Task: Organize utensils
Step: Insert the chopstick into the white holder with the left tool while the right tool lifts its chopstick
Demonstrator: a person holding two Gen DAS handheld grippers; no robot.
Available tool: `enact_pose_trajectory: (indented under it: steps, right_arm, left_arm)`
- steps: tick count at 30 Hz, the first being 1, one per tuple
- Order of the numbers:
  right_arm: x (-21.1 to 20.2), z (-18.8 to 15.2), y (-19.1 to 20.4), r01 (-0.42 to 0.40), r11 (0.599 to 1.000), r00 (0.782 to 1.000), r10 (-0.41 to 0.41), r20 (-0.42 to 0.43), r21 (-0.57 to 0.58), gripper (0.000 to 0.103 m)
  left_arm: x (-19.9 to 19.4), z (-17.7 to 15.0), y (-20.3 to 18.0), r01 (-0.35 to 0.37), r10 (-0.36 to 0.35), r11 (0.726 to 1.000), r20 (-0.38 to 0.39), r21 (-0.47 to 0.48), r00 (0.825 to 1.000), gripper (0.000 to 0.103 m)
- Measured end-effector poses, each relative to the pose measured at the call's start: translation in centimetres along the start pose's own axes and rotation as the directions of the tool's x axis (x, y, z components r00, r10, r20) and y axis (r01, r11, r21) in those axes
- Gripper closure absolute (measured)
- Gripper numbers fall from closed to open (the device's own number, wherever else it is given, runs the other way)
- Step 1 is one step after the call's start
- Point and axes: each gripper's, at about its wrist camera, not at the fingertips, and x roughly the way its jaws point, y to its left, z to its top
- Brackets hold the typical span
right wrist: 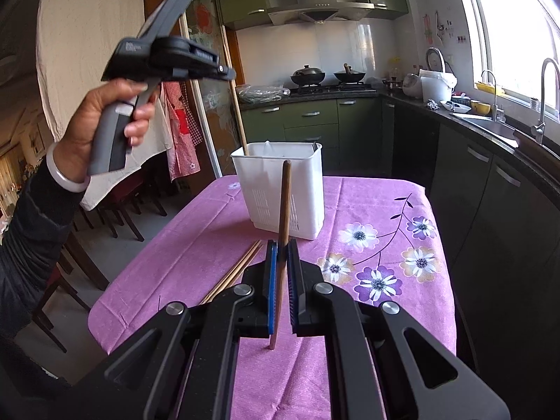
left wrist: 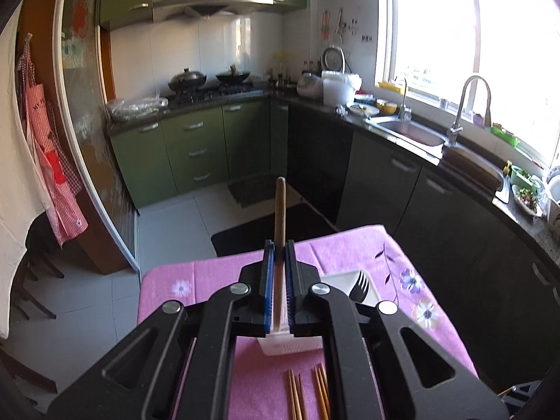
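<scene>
My left gripper (left wrist: 279,245) is shut on a wooden chopstick (left wrist: 280,217) and holds it upright above the white utensil holder (left wrist: 290,346). In the right wrist view the left gripper (right wrist: 229,71) is raised high at the left, and its chopstick (right wrist: 235,98) reaches down into the holder (right wrist: 280,192). My right gripper (right wrist: 281,245) is shut on another wooden chopstick (right wrist: 283,203), held upright in front of the holder. A black fork (left wrist: 360,288) stands in the holder. Several loose chopsticks (left wrist: 308,395) lie on the pink floral tablecloth (right wrist: 367,217).
The table is small, with edges close on all sides. A dark kitchen counter with a sink (left wrist: 413,133) runs along the right. Green cabinets and a stove (left wrist: 210,91) are at the back. Chairs (right wrist: 115,217) stand to the left.
</scene>
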Motion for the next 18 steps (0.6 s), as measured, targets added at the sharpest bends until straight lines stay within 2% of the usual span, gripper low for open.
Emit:
enact_pose_trajectory:
  steps: [3,5,10,12,14,18]
  right_arm:
    - [0.2,0.4,0.4,-0.003,1.000,1.000,0.003,-0.004,-0.007,0.096]
    - [0.2,1.2,0.6,0.005,1.000,1.000,-0.005,0.001,-0.023,0.096]
    - [-0.8,5.4,1.5,0.031,0.997,0.996,-0.025,0.085,-0.076,0.096]
    - [-1.2,8.2,2.1,0.044,0.995,0.988,-0.030,0.152,-0.092,0.096]
    - [-1.5,10.6,2.3,0.046,0.995,0.977,-0.026,0.213,-0.093,0.096]
    - [-1.0,15.6,2.6,0.074,0.995,0.940,-0.046,0.338,-0.072,0.096]
  left_arm:
    - [0.8,-1.4,0.1,0.014,-0.014,1.000,-0.044,-0.003,0.999,0.097]
    - [0.8,-2.3,0.4,0.028,-0.029,1.000,-0.056,-0.011,0.998,0.090]
    - [-2.0,-3.9,1.3,0.048,-0.048,0.998,-0.020,-0.029,0.999,0.088]
    - [-3.6,-4.6,1.5,0.040,-0.040,0.999,0.002,-0.024,0.999,0.082]
    - [-5.2,-5.7,1.8,0.043,-0.043,0.999,0.019,-0.020,0.999,0.070]
    - [-7.5,-8.6,2.3,0.016,-0.016,1.000,0.022,0.011,1.000,0.070]
